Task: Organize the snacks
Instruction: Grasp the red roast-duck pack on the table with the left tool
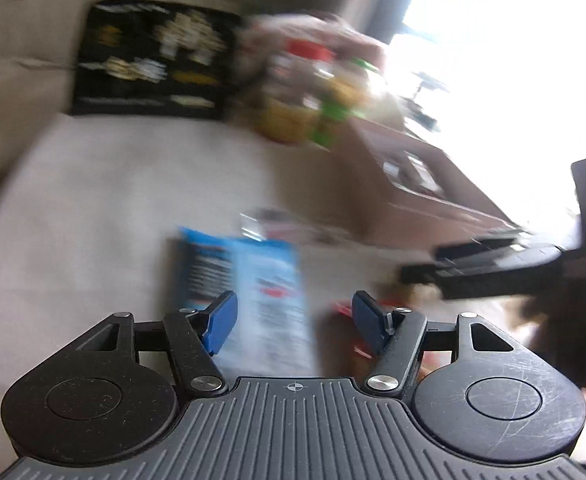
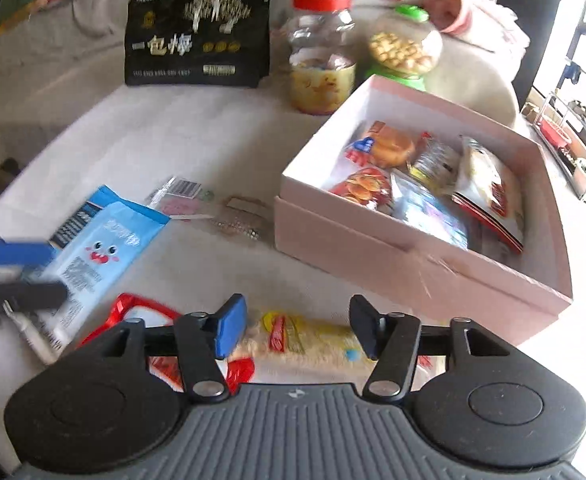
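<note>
Yellow snack packet (image 2: 305, 340) lying flat on the pale cloth (image 2: 213, 144), straight under the right gripper (image 2: 299, 330); jaws spread about as wide as the packet, pads clear of it, nothing held. Red packet (image 2: 141, 312) tucked partly beneath it on the left. Pink box (image 2: 413, 256) just beyond to the right, already part filled with wrapped snacks. Blue packet (image 1: 249, 292) further left, below the left gripper (image 1: 295, 320), jaws wide and empty. Jars (image 2: 321, 52) and black bag (image 2: 197, 32) standing at the back. Best to come down square over the yellow packet, pinch across its narrow width near the middle, avoid catching the red one, lift clear of the box wall, then lower into free space inside
</note>
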Available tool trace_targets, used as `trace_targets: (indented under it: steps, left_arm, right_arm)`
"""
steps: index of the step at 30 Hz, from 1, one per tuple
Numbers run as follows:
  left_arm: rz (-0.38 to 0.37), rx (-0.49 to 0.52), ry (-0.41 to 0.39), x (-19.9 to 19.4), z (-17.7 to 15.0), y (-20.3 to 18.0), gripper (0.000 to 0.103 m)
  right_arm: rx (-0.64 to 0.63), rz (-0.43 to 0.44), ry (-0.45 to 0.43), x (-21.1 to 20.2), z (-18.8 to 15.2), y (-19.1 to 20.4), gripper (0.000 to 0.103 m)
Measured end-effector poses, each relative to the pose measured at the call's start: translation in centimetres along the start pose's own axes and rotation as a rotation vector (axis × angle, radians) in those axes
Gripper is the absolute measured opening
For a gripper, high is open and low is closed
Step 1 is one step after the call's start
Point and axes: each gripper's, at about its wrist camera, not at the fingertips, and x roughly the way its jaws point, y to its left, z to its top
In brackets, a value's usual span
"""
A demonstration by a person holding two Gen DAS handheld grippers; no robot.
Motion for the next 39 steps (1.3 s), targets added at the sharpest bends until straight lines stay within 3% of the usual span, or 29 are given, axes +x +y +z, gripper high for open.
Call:
trace_targets:
  steps: [2,9,13,17,22,30,36,39]
  left_arm:
    - [-0.053,0.026,0.037,0.5,-0.4,-1.1,0.068]
    - [-0.127,0.094,0.115,2.2,-2.2,-4.2,0.065]
    - [-0.106,0.150,0.133,2.9,-3.0,-5.6,0.064]
    - [-0.034,0.222,0.124,3.5,-3.4,-6.3,0.065]
    - [-0.002,0.230,0.097,3.5,-3.2,-5.9,0.065]
    - [0.087,0.158,0.053,2.9,-2.2,-3.2,0.066]
    - [0.100,0.103,0.037,2.6,-1.9,-1.7,0.066]
    - [0.105,0.107,0.037,2.6,-1.8,-1.8,0.066]
  right_arm:
    - [-0.013,0.009,-0.013,-1.2,-1.0,-0.2,0.071]
    - [-0.002,0.018,0.036,-2.5,-4.6,-1.0,0.072]
    - [0.047,-0.010,0.030,-2.2,-6.4,-1.6,0.075]
    - [0.024,-0.027,0.004,-2.7,-7.4,-1.1,0.077]
    - [0.017,-0.029,-0.022,-2.9,-7.8,-0.3,0.078]
    - [-0.029,0.014,-0.046,-1.9,-6.6,2.1,0.081]
    - [-0.009,0.022,-0.066,-1.2,-6.3,2.0,0.087]
    - [0.017,-0.044,-0.088,-1.2,-6.3,1.0,0.087]
